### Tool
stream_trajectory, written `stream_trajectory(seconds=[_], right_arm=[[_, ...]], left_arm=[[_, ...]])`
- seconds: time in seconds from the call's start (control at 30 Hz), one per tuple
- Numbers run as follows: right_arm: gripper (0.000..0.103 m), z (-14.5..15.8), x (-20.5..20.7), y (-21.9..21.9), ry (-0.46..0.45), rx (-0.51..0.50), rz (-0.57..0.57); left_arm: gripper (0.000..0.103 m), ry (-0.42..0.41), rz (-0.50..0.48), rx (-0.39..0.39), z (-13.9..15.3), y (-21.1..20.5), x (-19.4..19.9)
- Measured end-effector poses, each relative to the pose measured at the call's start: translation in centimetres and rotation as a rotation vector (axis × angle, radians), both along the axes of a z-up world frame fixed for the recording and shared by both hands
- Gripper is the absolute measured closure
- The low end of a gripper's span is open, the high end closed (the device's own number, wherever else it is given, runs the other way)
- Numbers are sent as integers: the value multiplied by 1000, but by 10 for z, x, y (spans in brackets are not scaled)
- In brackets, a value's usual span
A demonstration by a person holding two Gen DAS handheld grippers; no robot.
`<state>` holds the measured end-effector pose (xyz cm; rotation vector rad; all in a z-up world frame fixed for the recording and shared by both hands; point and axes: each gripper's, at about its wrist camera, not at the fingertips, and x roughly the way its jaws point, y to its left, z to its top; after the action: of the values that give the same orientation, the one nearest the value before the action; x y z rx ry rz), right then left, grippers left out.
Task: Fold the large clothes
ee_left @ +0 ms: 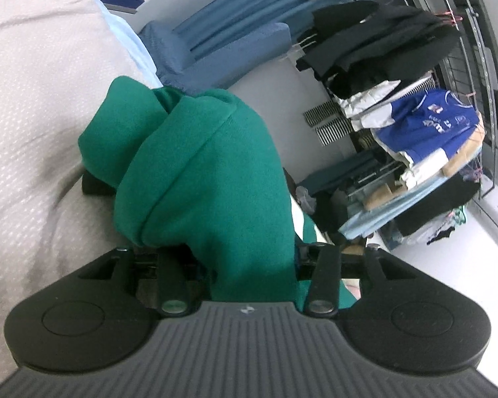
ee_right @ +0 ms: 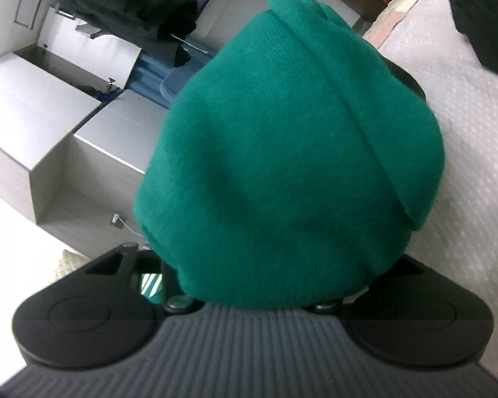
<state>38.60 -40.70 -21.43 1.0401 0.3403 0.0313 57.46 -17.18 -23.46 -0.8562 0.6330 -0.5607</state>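
Note:
A green sweatshirt-like garment (ee_left: 199, 172) is bunched up over my left gripper (ee_left: 189, 179) and runs down between its fingers; only one black fingertip (ee_left: 93, 184) shows at the left, just above the white bedspread (ee_left: 23, 99). In the right wrist view the same green garment (ee_right: 282, 149) drapes thickly over my right gripper (ee_right: 298, 116) and hides nearly all of it; a black finger (ee_right: 411, 83) peeks out at the right. Both grippers look shut on the cloth, though the pads are covered.
The white textured bedspread (ee_right: 464, 182) lies beside the right gripper. A clothes rack with dark garments and a blue jersey (ee_left: 425, 119) stands across the room, near a blue chair (ee_left: 215, 49). Grey cabinets (ee_right: 33, 116) line the wall. A dark shape (ee_right: 481, 16) fills one corner.

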Motion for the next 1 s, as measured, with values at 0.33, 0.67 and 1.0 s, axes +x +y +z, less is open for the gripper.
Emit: stream_trajectory(seconds=[0.33, 0.67, 1.0], right_arm=[[40, 7, 1, -18, 28, 60, -34], [37, 43, -47, -2, 171, 79, -57], [38, 118, -151, 39, 71, -138, -47]], left_arm=[[41, 5, -8, 74, -21, 13, -31], [35, 87, -12, 247, 25, 36, -82], [35, -99, -10, 424, 143, 45, -173]])
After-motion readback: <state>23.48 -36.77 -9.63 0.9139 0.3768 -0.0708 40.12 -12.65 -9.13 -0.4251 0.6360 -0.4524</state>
